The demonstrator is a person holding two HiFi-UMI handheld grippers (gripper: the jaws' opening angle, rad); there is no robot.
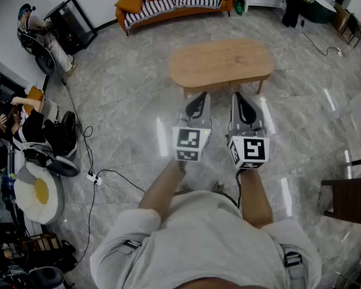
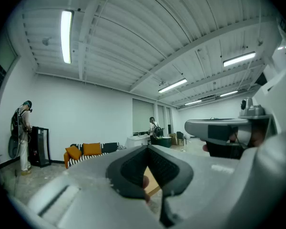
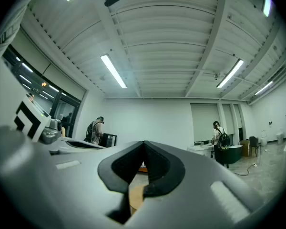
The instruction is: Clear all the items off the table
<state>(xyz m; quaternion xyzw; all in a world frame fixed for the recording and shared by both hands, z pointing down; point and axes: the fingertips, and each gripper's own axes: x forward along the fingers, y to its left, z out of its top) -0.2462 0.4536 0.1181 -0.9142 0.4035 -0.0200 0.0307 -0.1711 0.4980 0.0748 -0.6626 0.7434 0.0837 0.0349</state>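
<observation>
The table [image 1: 221, 62] stands at 12 o'clock from the person, near both grippers. It is a low oval with a pale wooden top on a grey tiled floor [image 1: 132, 101]. In the head view no item shows on that top, and anything flat or very small lying there would be too small to tell.

The left gripper [image 1: 197, 104] and right gripper [image 1: 243, 106] are held side by side at waist height and point toward the table's near edge. In the left gripper view the fingers [image 2: 133, 168] meet at their tips. Only a sliver of the tan table top shows through the gap lower down, and nothing is held. The right gripper view shows the same: tips together and empty, with a bit of the wood below them.

With nothing visible to lift, there is no basis for judging weight, stiffness, slipperiness or fragility, and no place to take hold can be named. On this evidence the table looks already cleared, or else the items are not there.

If something does turn up, the fingers will have to open first, as they are closed now. A low top like this calls for a reach downward from above rather than from the side.

A striped sofa [image 1: 168, 2] with orange cushions sits well apart at 11 o'clock, beyond the table. A dark chair [image 1: 349, 197] stands at 3 o'clock.
</observation>
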